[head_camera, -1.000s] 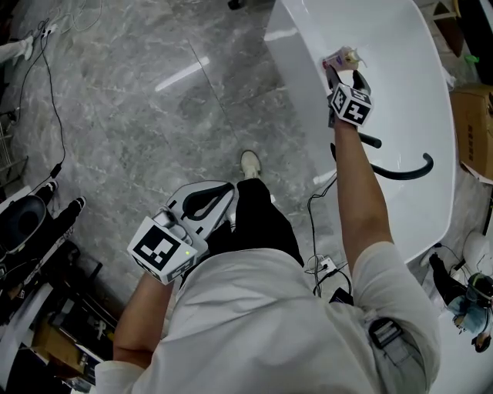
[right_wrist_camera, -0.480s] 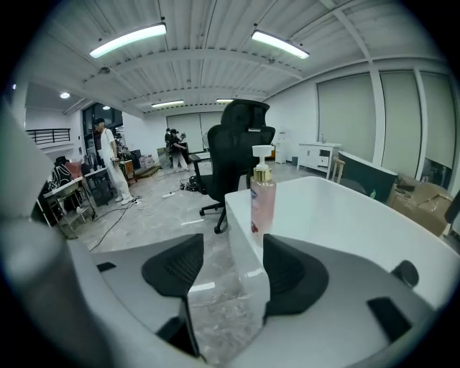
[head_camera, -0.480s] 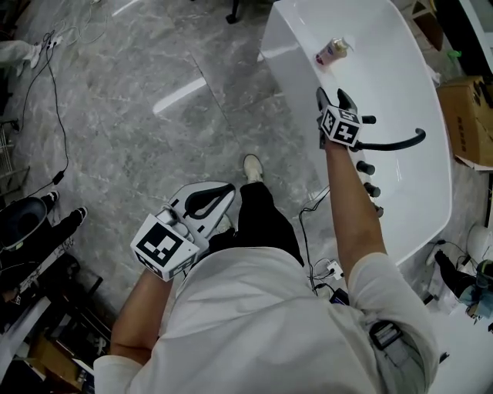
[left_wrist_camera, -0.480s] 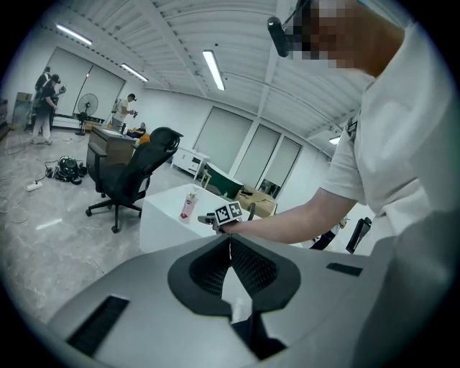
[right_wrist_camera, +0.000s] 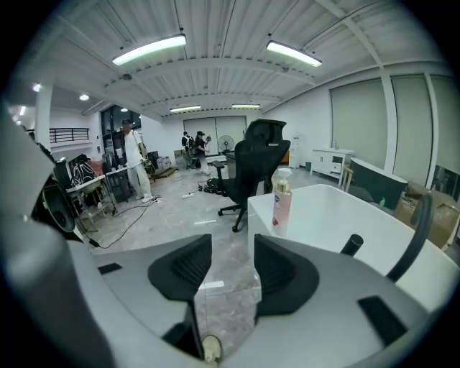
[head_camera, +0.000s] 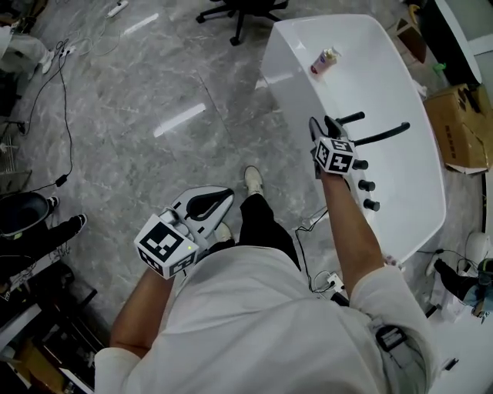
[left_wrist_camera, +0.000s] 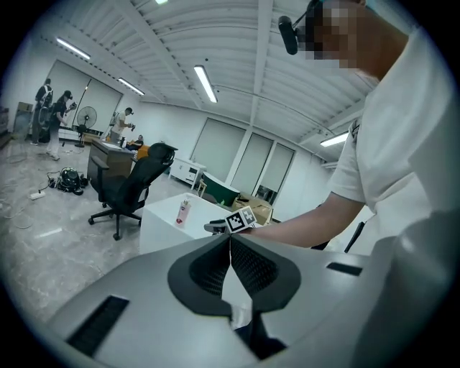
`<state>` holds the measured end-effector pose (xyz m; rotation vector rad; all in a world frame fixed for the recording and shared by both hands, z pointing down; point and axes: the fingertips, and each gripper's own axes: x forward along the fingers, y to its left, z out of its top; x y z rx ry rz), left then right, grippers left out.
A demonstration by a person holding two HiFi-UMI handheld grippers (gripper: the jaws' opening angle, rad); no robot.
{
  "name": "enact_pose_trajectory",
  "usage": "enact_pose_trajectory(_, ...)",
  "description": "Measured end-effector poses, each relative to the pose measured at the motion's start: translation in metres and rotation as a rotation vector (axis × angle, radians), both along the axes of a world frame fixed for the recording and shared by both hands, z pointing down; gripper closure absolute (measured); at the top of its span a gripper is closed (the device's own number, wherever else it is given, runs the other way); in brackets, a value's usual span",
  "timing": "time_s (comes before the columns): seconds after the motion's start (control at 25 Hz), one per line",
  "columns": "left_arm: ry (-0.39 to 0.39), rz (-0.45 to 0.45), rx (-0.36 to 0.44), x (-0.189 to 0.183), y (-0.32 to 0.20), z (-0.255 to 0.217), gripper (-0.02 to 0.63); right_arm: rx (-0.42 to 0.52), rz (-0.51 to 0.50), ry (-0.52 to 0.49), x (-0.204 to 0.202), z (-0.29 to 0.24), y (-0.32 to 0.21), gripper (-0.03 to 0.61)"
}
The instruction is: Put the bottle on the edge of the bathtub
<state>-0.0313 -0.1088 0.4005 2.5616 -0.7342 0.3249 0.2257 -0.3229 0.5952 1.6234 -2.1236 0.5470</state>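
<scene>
The right gripper (head_camera: 322, 127) has drawn back along the bathtub (head_camera: 389, 85) from the spot where, a second ago, its jaws stood at the bottle (head_camera: 325, 60); it now hangs over the tub's near rim, just beside the black faucet (head_camera: 381, 135) and its row of knobs (head_camera: 363, 185), well apart from the bottle. Its jaws have just been closing and stand partly apart with nothing between them but floor and tub wall. The bottle stands upright and alone on the tub's flat edge, near the far corner, the one closest to the black office chair (head_camera: 245, 11). It is a slim pump bottle with a pale pink body, a white pump head on a gold collar, blue print on its front and a small red mark low on the label. The left gripper (head_camera: 221, 198) is held low on the floor side of the tub, well apart from it, much as it was before, its jaws together and empty. The head view has swung so that more of the tub's far end shows than a second ago
</scene>
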Motion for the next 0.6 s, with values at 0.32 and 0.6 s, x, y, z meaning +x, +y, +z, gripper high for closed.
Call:
enact_pose_trajectory(0.32,0.022,-0.022,0.036,-0.019,0.042,-0.012,0.595,0.019,-0.087,-0.029,-0.039,-0.048,0.092,0.472)
enact_pose_trajectory(0.6,0.035,-0.031,0.054,-0.030,0.072,-0.017,0.595,0.035,-0.164,-0.073,-0.074,-0.090,0.166,0.526)
